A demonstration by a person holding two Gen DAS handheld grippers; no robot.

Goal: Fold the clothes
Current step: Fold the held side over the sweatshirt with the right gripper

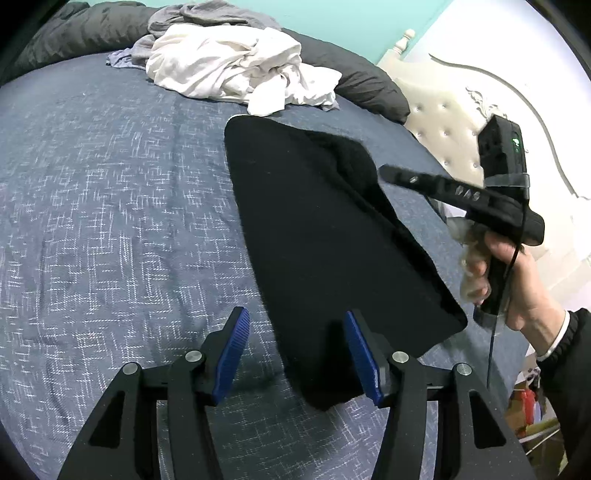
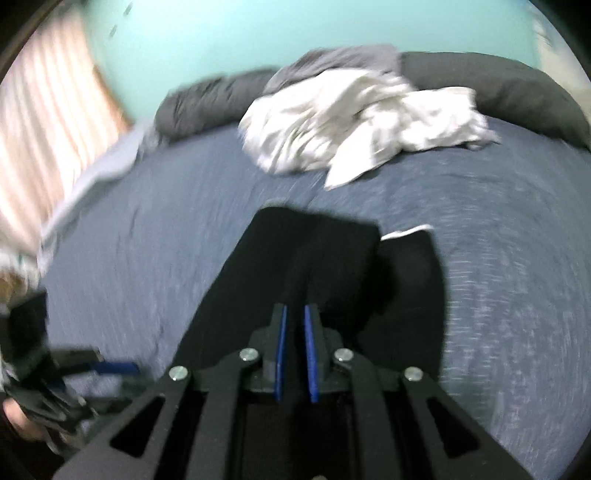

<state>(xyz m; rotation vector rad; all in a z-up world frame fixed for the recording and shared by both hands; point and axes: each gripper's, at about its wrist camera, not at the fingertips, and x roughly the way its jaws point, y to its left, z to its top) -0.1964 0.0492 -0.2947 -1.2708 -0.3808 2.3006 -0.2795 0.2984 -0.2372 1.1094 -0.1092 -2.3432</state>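
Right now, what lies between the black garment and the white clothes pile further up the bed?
Only bare blue bedspread. In the left wrist view a narrow strip of it separates the black garment from the white pile.

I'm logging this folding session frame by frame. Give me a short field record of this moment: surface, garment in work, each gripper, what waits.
surface: bed with blue patterned cover
garment in work: black garment, partly lifted off the cover
left gripper: open, pads apart over the garment's near end, not pressing it
right gripper: nearly closed on a fold of the black garment
waiting pile: white clothes and grey clothes, crumpled at the far side
behind: dark pillows, white headboard
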